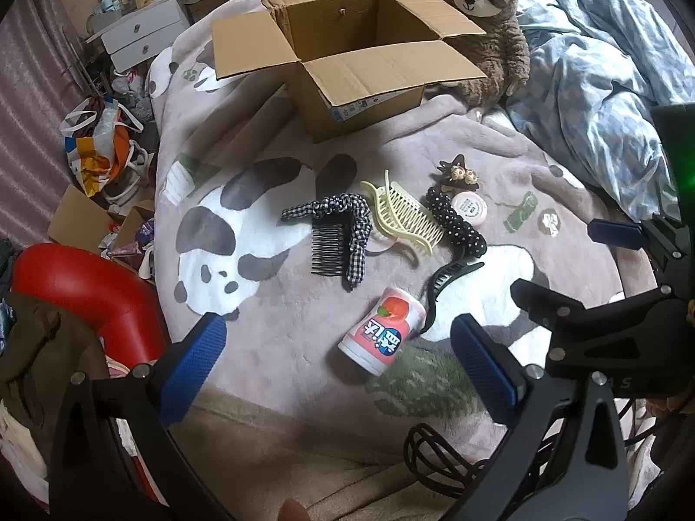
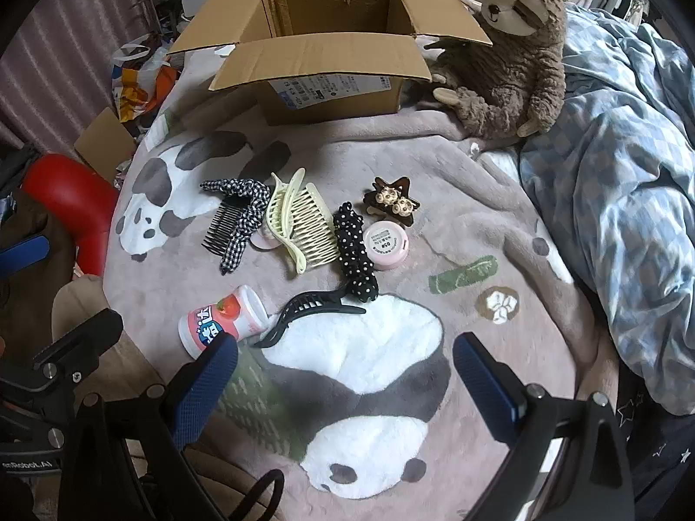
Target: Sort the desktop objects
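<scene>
Left gripper (image 1: 339,360): jaws spread wide, nothing between the blue pads (image 1: 193,371), held low over the panda blanket (image 1: 269,304), apart from it.

Right gripper (image 2: 343,377): jaws likewise spread wide, empty, blue pads (image 2: 484,384) above the same blanket, just right of the left gripper.

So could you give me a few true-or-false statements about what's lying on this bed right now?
1. The cardboard box has its flaps open. True.
2. The pink bottle stands upright. False: it lies on its side.
3. The left gripper is clamped on the black comb. False: it is open, holding nothing.
4. A plush sloth sits beside the box. True.
5. The right gripper is open. True.
</scene>
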### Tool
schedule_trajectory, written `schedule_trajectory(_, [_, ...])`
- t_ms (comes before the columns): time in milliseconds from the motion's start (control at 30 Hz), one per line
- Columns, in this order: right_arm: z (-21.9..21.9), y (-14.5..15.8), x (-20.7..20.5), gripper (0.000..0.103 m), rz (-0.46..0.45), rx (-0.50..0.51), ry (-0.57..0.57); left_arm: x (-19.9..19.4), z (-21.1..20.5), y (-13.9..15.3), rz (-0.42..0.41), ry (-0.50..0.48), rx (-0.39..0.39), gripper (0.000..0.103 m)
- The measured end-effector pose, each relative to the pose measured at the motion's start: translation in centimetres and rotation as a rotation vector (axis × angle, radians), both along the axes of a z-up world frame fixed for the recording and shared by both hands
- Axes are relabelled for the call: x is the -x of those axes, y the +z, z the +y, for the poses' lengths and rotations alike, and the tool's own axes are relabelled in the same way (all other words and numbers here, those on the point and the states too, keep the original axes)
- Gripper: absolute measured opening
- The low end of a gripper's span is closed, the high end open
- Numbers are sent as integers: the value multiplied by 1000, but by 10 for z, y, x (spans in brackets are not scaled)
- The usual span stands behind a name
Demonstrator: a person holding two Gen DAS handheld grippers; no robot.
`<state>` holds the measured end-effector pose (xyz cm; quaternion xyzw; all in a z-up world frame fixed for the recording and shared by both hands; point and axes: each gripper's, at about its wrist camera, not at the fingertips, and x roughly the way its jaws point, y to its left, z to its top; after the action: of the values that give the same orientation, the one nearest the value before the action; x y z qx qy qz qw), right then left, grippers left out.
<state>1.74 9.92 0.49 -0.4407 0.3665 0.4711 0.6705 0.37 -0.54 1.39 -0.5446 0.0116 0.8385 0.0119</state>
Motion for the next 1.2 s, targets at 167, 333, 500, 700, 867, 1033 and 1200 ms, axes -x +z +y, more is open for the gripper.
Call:
schedule_trajectory(167, [1,0,3,100,-3,0,4,-1,-2,-1,0,4,-7,103])
schedule_trajectory(333, [1,-1,4,100,-3,2,3,-1,-2,-1,0,2,-8,103])
schedule_trajectory(500, [0,-1,4,100,-5,1,-3,0,-1,0,-3,-1,-7,103])
schedule_trajectory(700, [0,-1,4,100,-6,1,-10,-1,-3,3,1,0,-7,103])
schedule_trajectory(867, [2,-1,4,100,-11,4,-14,-1,-7,4,0,4,-17,103])
schedule_trajectory(1033, [3,-1,6,100,-13,6,-12,-1,-8,5,2,4,-14,103])
schedule_trajectory(1200, [2,-3,7,100,-14,6,-16,-3,-13,5,2,10,-16,103])
